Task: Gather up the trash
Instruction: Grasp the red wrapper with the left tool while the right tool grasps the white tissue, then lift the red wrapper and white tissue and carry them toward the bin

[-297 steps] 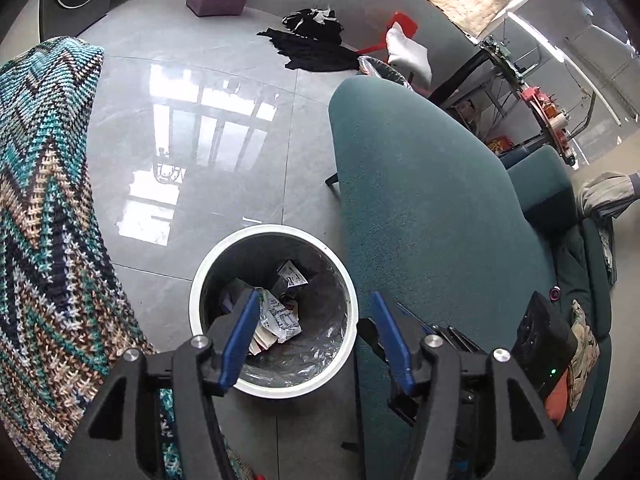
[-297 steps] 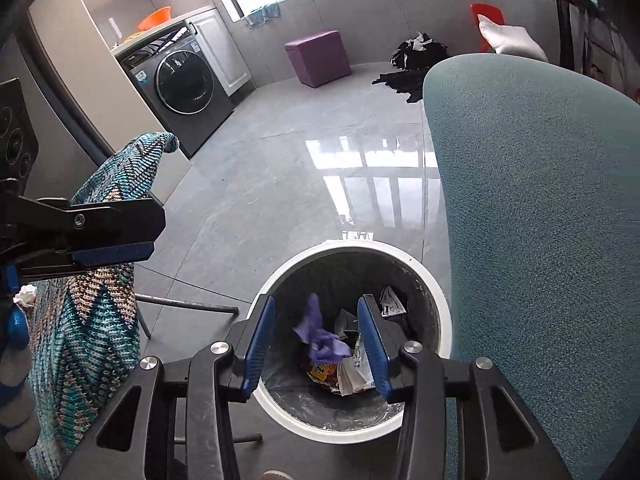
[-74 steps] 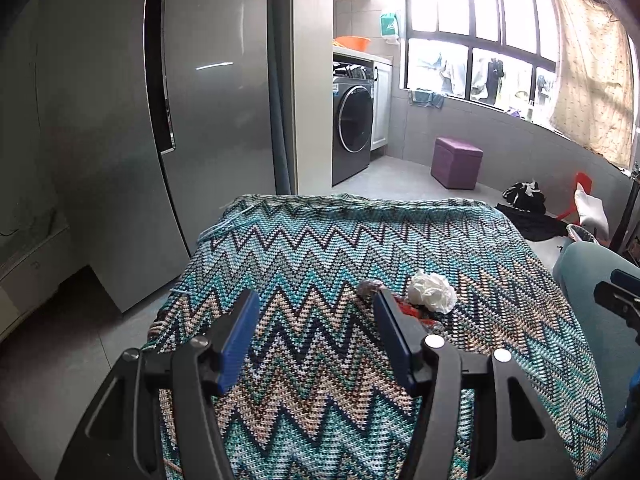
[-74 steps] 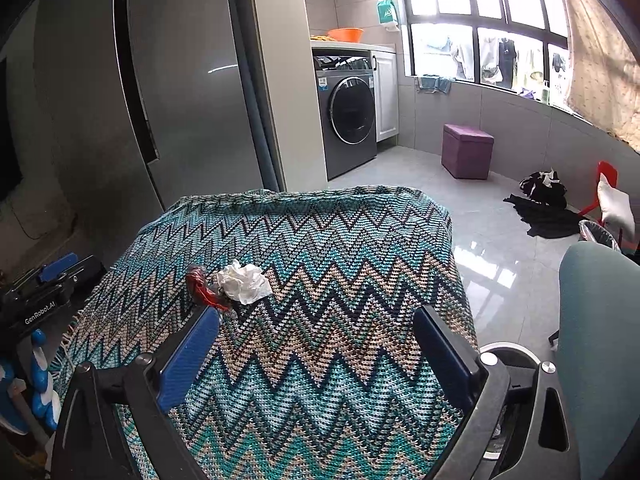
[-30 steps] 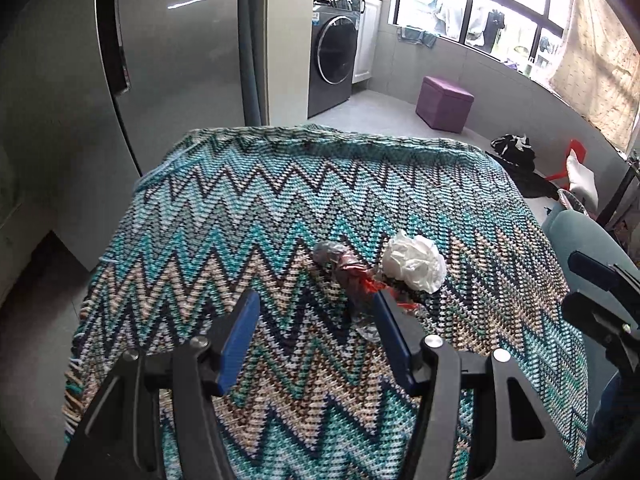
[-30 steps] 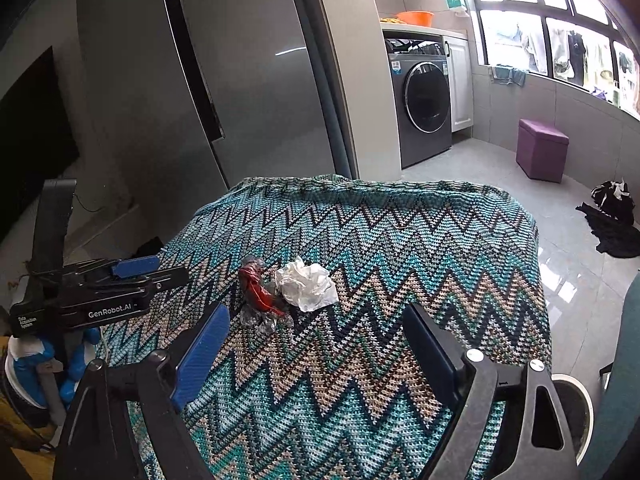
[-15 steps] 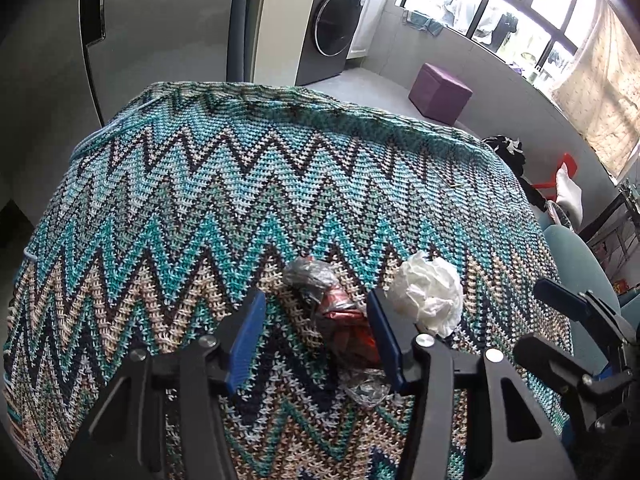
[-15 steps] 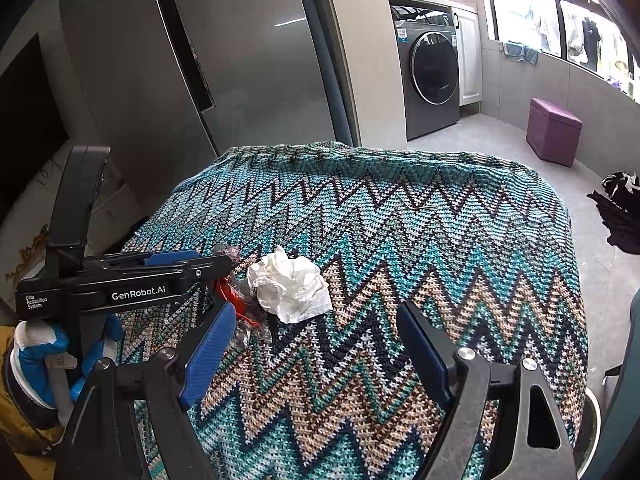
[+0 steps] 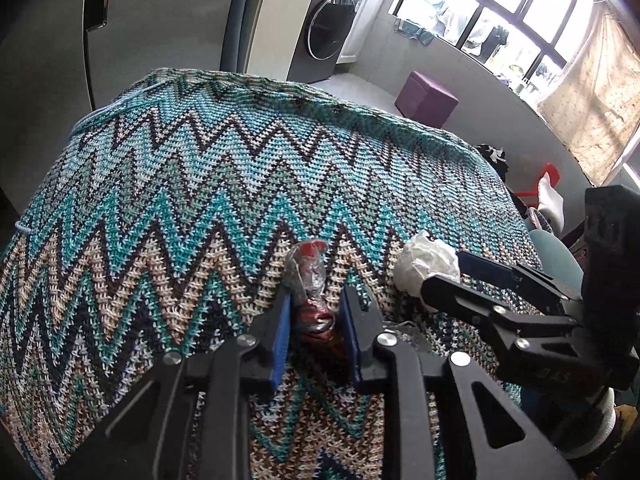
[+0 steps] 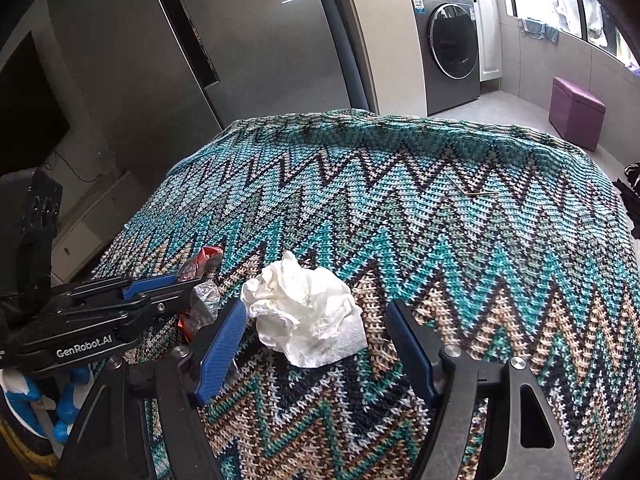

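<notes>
The left gripper (image 9: 314, 320) clamps the red wrapper (image 9: 308, 276); the right gripper (image 10: 316, 340), jaws wide, straddles the white tissue (image 10: 308, 312) at its 12 o'clock.

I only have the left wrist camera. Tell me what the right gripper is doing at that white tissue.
Observer: The right gripper is wide open, and the tissue lies between its fingers on the blanket.
Operator: Report contact.
Observer: The tissue sits against the finger nearer the left gripper; the other finger stands clear of it.
Operator: Check my left grip from the side.
Observer: It is closed on the wrapper, which sticks out past the fingertips.
</notes>
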A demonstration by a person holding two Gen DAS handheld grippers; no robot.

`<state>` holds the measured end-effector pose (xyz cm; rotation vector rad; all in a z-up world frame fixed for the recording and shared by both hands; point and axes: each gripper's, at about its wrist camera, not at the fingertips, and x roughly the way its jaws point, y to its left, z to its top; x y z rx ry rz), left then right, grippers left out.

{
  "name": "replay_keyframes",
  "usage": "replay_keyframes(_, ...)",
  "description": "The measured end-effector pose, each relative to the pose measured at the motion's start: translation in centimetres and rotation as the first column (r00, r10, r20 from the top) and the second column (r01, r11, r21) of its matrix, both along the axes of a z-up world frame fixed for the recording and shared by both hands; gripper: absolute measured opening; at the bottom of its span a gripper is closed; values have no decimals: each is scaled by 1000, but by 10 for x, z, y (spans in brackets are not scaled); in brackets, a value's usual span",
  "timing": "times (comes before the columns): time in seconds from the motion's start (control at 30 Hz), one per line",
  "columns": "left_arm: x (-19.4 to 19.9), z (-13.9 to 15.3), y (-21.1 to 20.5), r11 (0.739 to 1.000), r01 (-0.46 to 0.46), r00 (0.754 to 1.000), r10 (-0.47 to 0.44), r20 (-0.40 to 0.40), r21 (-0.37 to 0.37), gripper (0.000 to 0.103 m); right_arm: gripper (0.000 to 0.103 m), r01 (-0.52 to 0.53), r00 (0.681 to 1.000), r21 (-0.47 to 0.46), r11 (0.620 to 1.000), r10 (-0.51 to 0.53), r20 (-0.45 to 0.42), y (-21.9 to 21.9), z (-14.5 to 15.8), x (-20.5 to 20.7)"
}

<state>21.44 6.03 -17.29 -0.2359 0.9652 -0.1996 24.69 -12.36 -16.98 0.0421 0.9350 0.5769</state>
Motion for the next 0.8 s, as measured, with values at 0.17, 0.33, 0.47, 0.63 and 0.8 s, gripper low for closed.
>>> replay_keyframes(0.17,-18,5,9,1000,-4,1000,4,20,-2,19,56,-6,1000,-10,1000,6,-12,10,-9,6)
replay_keyframes(0.33,-40,18,11,1000,-2,998,1,59,16,18,28,-11,1000,27,1000,11,0,10,-2,0)
replay_keyframes(0.47,-56,30,10,999,3,996,-6,89,34,18,21,-10,1000,47,999,10,13,7,7,-11)
replay_keyframes(0.63,-78,47,7,998,5,991,-12,130,58,18,16,-12,999,59,998,9,48,3,24,-35)
replay_keyframes(0.8,-101,69,-4,993,2,982,-24,187,114,18,16,-3,995,79,997,-4,97,-13,47,-68)
